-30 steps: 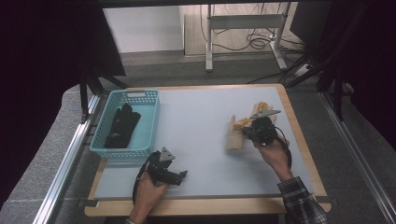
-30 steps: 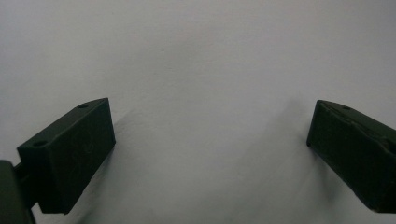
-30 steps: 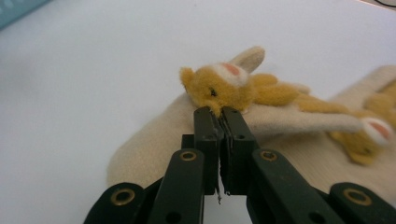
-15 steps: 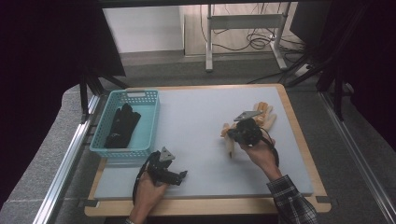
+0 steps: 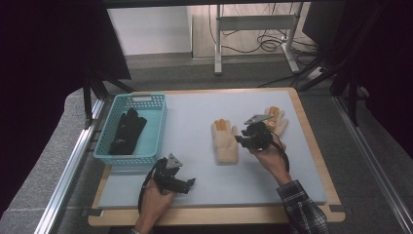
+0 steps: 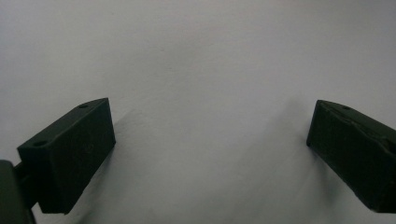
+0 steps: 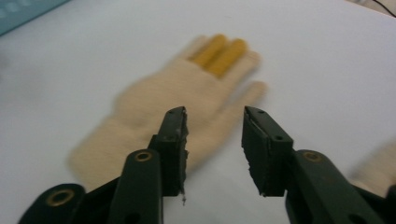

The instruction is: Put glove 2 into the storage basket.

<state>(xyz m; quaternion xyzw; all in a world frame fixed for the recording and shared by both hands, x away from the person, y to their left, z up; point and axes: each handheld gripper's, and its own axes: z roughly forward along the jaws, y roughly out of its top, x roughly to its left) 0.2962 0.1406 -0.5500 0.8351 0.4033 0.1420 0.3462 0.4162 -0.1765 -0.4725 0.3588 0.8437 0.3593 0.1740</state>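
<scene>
Glove let go mid-table

The right gripper (image 5: 239,138) had just been opening, jaws half apart and empty above the cream glove (image 5: 225,142), likely freeing it there.

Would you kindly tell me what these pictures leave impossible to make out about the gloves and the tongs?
- The far cream glove: in the high view the right tongs cover most of it; the right gripper view's edge cuts it off.
- The near cream glove: blurred in the right gripper view, so its weave is unreadable.
- Black gloves in the basket: too dark to count, high view.
- Left tongs: too small there to judge.
</scene>
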